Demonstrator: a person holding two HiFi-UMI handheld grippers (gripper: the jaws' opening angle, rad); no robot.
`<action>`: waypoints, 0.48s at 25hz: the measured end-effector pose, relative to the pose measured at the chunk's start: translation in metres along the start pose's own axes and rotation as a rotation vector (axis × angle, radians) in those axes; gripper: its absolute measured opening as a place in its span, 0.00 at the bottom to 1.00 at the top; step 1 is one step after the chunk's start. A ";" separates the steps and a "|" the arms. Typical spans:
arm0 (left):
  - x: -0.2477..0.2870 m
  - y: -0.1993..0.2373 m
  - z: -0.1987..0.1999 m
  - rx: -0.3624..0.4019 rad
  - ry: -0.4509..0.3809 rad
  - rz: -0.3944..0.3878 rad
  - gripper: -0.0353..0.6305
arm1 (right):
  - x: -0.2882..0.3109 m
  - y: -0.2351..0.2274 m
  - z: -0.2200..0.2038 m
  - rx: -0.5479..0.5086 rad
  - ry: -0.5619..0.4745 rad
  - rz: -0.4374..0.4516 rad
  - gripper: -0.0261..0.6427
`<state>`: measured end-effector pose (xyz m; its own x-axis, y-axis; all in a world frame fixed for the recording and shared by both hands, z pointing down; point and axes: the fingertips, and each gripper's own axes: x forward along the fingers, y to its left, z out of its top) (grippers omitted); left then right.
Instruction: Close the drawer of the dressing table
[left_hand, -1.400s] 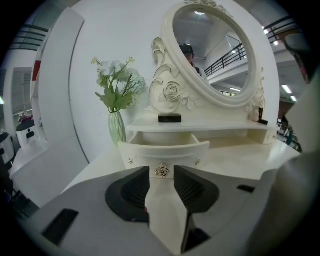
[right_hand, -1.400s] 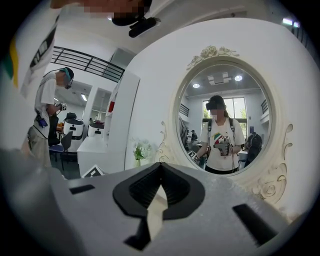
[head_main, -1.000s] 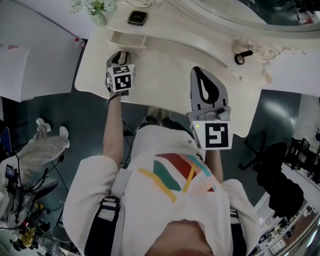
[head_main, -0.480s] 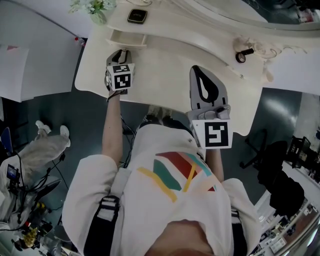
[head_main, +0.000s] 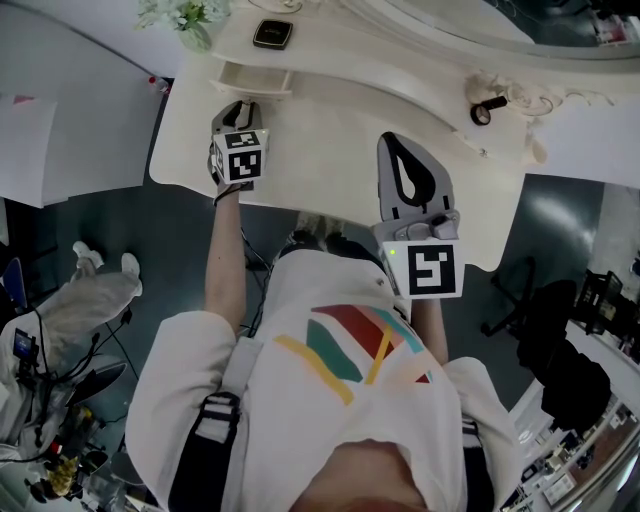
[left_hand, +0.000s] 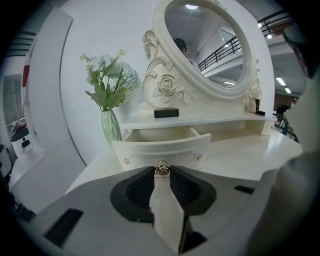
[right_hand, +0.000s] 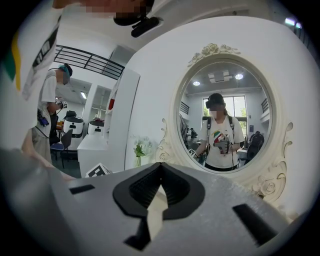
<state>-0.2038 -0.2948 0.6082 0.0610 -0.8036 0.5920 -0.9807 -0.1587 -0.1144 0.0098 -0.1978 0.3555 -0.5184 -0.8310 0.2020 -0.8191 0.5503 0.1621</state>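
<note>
The small drawer (head_main: 255, 78) of the white dressing table (head_main: 340, 110) stands pulled out at the table's back left, with its curved front (left_hand: 160, 150) facing me. My left gripper (head_main: 243, 108) reaches to that front. Its jaws have just been closing and now pinch the gold knob (left_hand: 161, 170) in the middle of the drawer front, with my left gripper (left_hand: 161, 173) shut on it. My right gripper (head_main: 393, 140) hovers over the middle of the tabletop with its tips together and nothing held. In the right gripper view, my right gripper (right_hand: 161, 165) points at the oval mirror (right_hand: 225, 120).
A green vase of flowers (left_hand: 111, 125) stands left of the drawer. A flat black box (head_main: 274, 35) lies on the shelf above it. A black ring-shaped item (head_main: 484, 112) lies at the table's right. Another person (right_hand: 52, 100) stands by a chair far left.
</note>
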 end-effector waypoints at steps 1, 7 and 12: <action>0.000 0.001 0.001 0.001 -0.003 0.002 0.19 | 0.000 0.000 0.000 -0.001 0.001 0.000 0.04; 0.001 0.000 0.011 0.007 -0.016 0.003 0.19 | 0.000 -0.003 -0.002 0.008 0.009 -0.007 0.04; 0.003 0.001 0.019 0.010 -0.026 0.005 0.19 | 0.001 -0.003 -0.005 0.010 0.018 -0.007 0.04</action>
<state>-0.2008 -0.3083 0.5951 0.0611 -0.8188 0.5709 -0.9791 -0.1603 -0.1250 0.0134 -0.2001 0.3597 -0.5082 -0.8332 0.2180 -0.8250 0.5436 0.1544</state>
